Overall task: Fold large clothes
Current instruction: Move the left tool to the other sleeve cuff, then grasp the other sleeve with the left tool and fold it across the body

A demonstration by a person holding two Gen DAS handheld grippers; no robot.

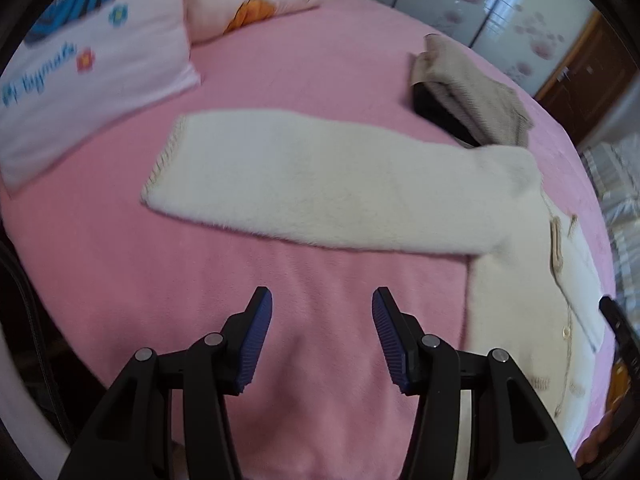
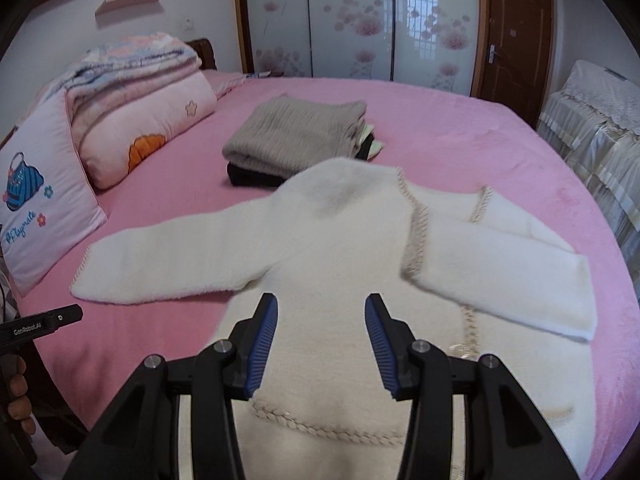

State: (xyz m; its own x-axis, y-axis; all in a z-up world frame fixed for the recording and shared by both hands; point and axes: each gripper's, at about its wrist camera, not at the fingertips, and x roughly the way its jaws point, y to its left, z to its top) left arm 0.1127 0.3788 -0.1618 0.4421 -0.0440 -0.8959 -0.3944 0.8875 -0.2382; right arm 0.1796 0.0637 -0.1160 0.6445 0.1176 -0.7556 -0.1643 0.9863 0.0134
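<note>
A white fluffy cardigan [image 2: 320, 240] lies flat on the pink bed [image 2: 460, 152], its left sleeve [image 1: 300, 184] stretched out toward the pillows and its right sleeve [image 2: 500, 276] out to the right. My left gripper [image 1: 322, 304] hovers open over bare pink sheet, a short way in front of the left sleeve, with nothing between its blue pads. My right gripper [image 2: 321, 312] hangs open above the cardigan's body near the hem, holding nothing. The tip of the left gripper [image 2: 60, 318] and a hand [image 2: 18, 400] show at the right wrist view's left edge.
A stack of folded clothes [image 2: 296, 140], beige knit on top, sits behind the cardigan. Pink pillows [image 2: 48, 200] and a folded quilt [image 2: 132, 64] line the bed's left side. A wardrobe [image 2: 352, 20] and door [image 2: 516, 32] stand behind; a covered sofa [image 2: 592, 120] is at right.
</note>
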